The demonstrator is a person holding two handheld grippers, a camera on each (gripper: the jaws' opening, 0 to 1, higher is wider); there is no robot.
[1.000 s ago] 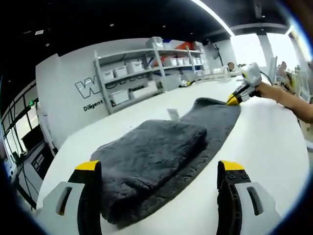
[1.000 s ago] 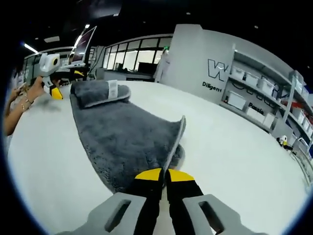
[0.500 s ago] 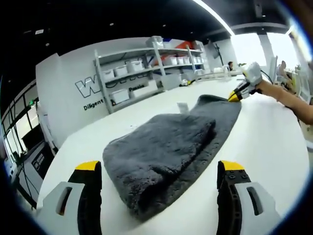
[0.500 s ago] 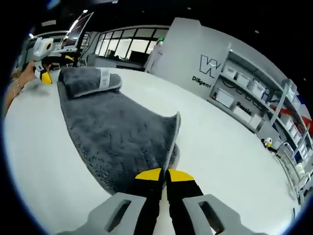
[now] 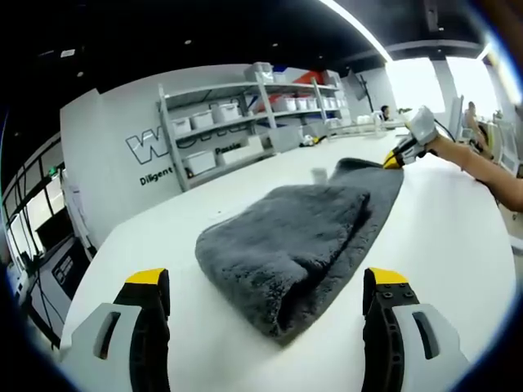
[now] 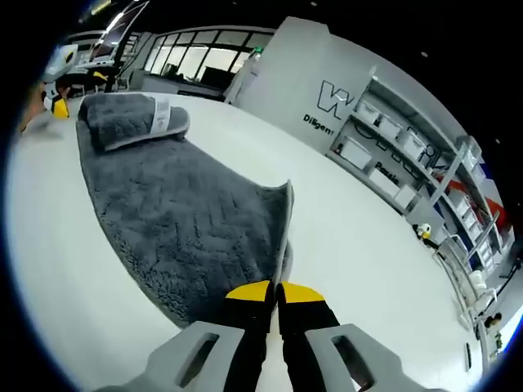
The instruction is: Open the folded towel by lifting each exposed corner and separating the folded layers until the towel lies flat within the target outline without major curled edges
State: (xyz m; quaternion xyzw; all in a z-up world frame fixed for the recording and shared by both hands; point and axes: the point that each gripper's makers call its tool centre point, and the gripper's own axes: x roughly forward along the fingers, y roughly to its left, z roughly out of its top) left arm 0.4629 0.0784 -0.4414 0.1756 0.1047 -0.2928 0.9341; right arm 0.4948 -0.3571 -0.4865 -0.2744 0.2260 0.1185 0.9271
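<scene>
Your right tongs [image 6: 275, 287] were pinched on the towel [image 6: 176, 216] edge; left tongs [image 5: 265, 282] sat wide apart over the tabletop [image 5: 458, 220].

White table [image 5: 204, 245], broad and smooth. Lying on it: one dark grey towel [image 5: 302, 237], partly unfolded, with a folded bundle at the upper left of the right gripper view.

A grey towel [image 6: 176, 220] is spread along the white bench [image 6: 359, 245], its near corner pinched in the closed right claw [image 6: 274, 292] (yellow-tipped); the far end is rolled, a white label [image 6: 161, 113] showing.
</scene>
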